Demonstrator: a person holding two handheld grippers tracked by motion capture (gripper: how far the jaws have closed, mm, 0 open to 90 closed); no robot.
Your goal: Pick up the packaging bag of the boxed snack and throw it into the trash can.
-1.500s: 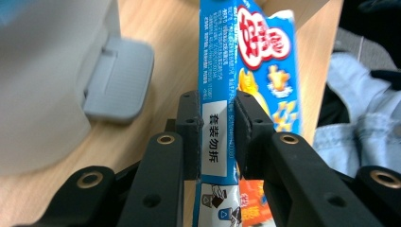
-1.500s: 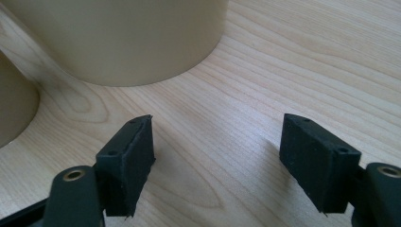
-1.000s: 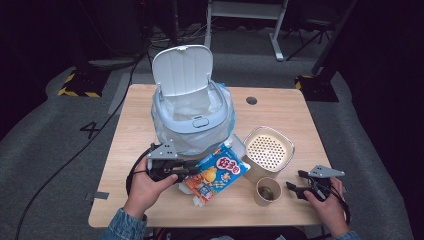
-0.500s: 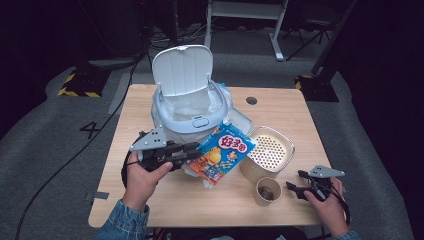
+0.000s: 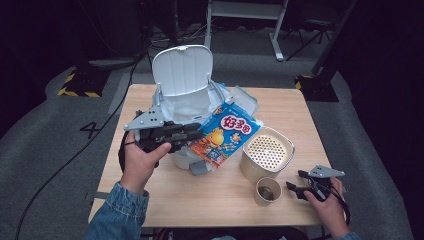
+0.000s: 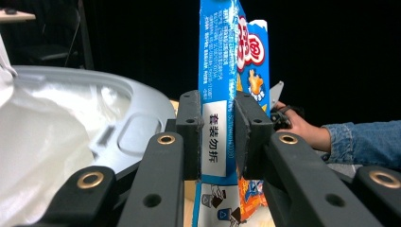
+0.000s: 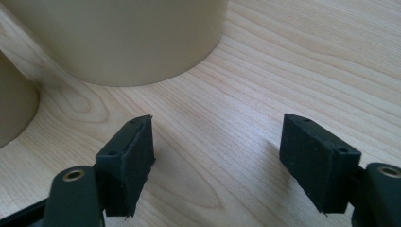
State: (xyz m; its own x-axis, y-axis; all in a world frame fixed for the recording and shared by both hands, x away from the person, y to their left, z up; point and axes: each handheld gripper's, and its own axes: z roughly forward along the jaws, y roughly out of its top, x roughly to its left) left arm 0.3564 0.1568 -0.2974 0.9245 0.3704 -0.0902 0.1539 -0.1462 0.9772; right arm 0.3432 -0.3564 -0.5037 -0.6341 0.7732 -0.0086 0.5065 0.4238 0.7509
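on the table point(image 5: 220, 200): one white bin point(image 5: 187, 107) (lid up) at 12 o'clock, one blue snack bag point(image 5: 225, 135) at centre, one perforated beige canister point(image 5: 266, 152) and one paper cup point(image 5: 266, 191) toward 4 o'clock, two grippers.

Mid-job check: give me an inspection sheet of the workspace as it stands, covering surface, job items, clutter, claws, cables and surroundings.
Surface: wooden table, bare at the front.
Job's things: blue snack bag held above the white lidded bin; lid up, white liner inside.
Clutter: beige perforated container; small paper cup in front of it.
Grippers: left claw shut on the snack bag's edge; right claw open, low over the table beside the cup, nothing between the jaws.
Cables: black cable trailing across the floor at left.
Surroundings: dark room, grey carpet, yellow-black floor tape, white frame legs behind.
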